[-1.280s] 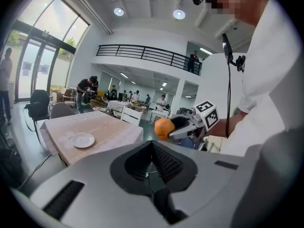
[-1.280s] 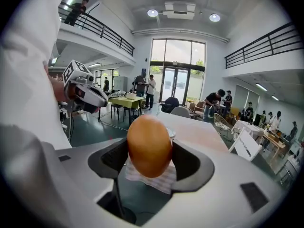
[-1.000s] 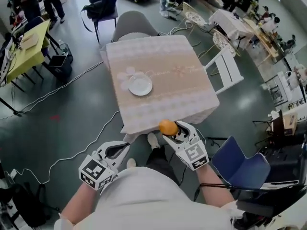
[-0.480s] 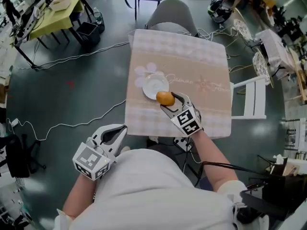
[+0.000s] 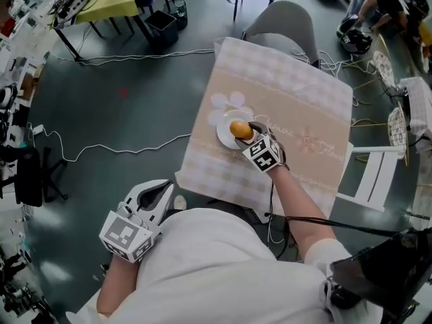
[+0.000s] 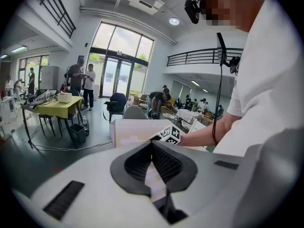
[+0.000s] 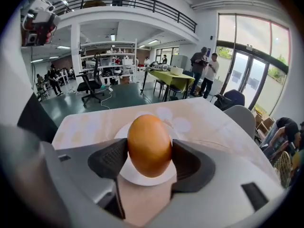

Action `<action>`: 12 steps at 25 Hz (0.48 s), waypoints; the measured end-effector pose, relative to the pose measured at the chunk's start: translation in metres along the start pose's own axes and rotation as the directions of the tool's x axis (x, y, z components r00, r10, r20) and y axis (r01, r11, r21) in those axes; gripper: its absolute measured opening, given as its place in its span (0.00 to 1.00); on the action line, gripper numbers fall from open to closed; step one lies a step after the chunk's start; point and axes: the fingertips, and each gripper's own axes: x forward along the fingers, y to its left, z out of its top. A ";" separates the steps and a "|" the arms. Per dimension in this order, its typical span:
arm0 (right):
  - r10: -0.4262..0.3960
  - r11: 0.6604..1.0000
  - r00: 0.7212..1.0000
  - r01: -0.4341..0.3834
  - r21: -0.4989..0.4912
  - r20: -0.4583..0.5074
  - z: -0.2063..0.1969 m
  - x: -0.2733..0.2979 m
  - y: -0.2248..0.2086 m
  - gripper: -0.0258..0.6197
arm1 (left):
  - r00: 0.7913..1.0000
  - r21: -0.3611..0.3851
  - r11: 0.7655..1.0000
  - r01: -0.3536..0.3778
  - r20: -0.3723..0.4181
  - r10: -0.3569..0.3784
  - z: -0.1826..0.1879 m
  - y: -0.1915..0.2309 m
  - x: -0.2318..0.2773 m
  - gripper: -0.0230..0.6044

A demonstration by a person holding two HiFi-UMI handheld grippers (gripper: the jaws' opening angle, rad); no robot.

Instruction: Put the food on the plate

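Observation:
An orange egg-shaped piece of food (image 5: 240, 129) (image 7: 149, 145) is clamped between the jaws of my right gripper (image 5: 243, 132) (image 7: 149, 152). It hangs over the small white plate (image 5: 223, 133) (image 7: 122, 172) on the beige tablecloth; whether it touches the plate I cannot tell. My left gripper (image 5: 159, 198) (image 6: 152, 152) is held low at my left side, off the table, its jaws closed together with nothing in them.
The square table (image 5: 304, 113) carries a beige checked cloth with flower prints. A grey chair (image 5: 283, 19) stands at its far side and a white folding chair (image 5: 374, 171) at the right. Cables (image 5: 101, 147) run over the dark floor.
My right gripper has carried the orange food forward from the table's near edge to over the plate. The view has swung, so the table lies further right. The left gripper stayed low.

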 end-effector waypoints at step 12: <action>0.063 0.997 0.998 -0.063 -0.041 0.008 -0.003 0.017 -0.003 0.51 | 0.997 -0.030 0.996 -0.083 -0.007 0.082 0.007 0.002 0.005 0.05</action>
